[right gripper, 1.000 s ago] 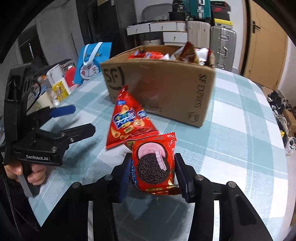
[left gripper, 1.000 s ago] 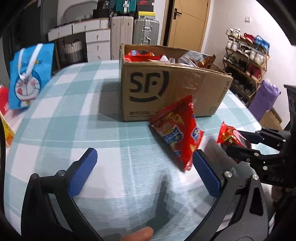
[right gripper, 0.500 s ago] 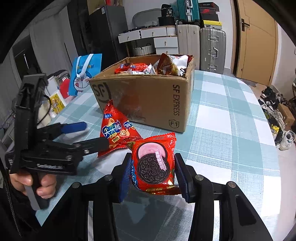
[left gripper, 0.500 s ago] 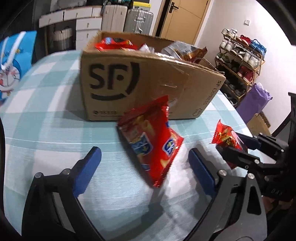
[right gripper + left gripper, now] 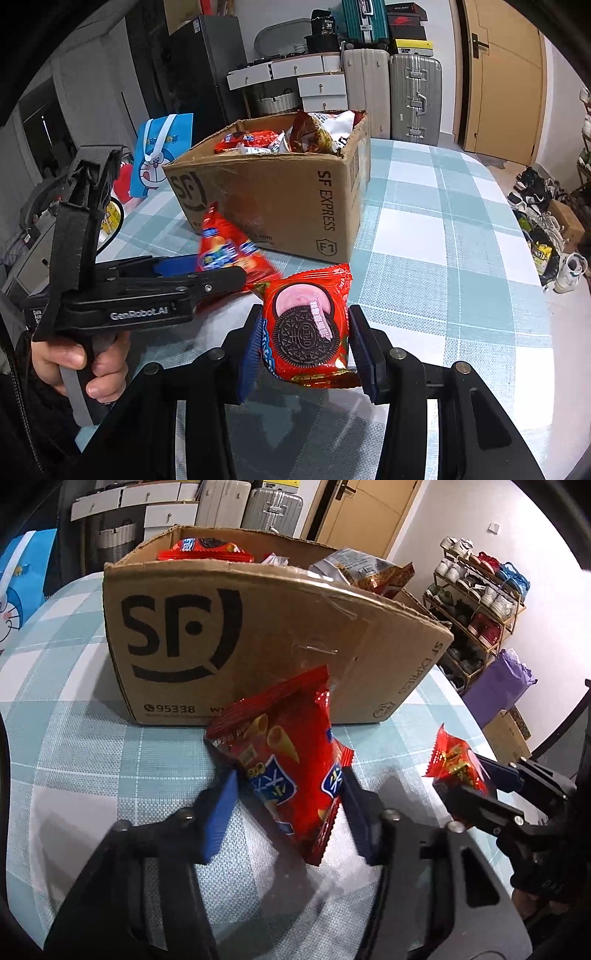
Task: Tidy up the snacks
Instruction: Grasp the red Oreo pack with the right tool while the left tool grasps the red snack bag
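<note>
Each camera sits just behind its jaws, low over the counter [image 5: 74,746]. The left view faces the cardboard box [image 5: 236,642] head-on from close by; the right view looks at its corner from somewhat farther back. Both share the box and the red chip bag [image 5: 291,775].

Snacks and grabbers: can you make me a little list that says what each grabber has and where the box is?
left gripper: closed around the red corn-snack bag, which leans against the box front
right gripper: shut on the Oreo packet, held above the table
box: brown cardboard box with an SF logo, open on top, snack packs inside
table: checked tablecloth, blue-green and white
behind the box: suitcases and a white drawer unit
beside the table: a blue cartoon bag
</note>
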Demonstrator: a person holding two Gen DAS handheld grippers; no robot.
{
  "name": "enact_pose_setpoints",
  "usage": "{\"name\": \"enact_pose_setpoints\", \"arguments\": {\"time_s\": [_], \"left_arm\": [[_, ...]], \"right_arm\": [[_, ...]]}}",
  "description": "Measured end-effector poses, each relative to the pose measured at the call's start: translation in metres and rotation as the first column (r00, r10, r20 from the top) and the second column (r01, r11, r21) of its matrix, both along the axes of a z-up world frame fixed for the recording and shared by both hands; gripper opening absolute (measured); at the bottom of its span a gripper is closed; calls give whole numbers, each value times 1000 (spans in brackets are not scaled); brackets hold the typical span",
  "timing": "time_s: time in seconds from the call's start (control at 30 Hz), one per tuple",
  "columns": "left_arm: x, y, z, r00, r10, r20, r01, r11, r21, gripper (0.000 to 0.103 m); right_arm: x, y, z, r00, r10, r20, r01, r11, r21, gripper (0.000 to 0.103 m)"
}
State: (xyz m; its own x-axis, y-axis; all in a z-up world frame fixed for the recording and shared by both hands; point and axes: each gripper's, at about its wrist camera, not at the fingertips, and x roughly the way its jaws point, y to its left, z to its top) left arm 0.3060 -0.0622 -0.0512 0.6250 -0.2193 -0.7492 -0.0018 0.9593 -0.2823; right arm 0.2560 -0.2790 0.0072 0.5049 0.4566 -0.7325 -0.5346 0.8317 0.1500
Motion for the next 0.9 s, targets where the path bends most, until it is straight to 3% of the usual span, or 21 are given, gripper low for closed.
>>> {"name": "enact_pose_setpoints", "arguments": {"time_s": [0.47,0.9], "left_arm": [[-17,-28,19,996,-59,70,54,996,71,31],[-83,-13,44,987,-83,140,72,994,81,29]], "right_arm": [[-3,2,5,1000,9,25,-9,1000,6,45],[-9,4,14,998,12,57,-13,1000,22,45]]}}
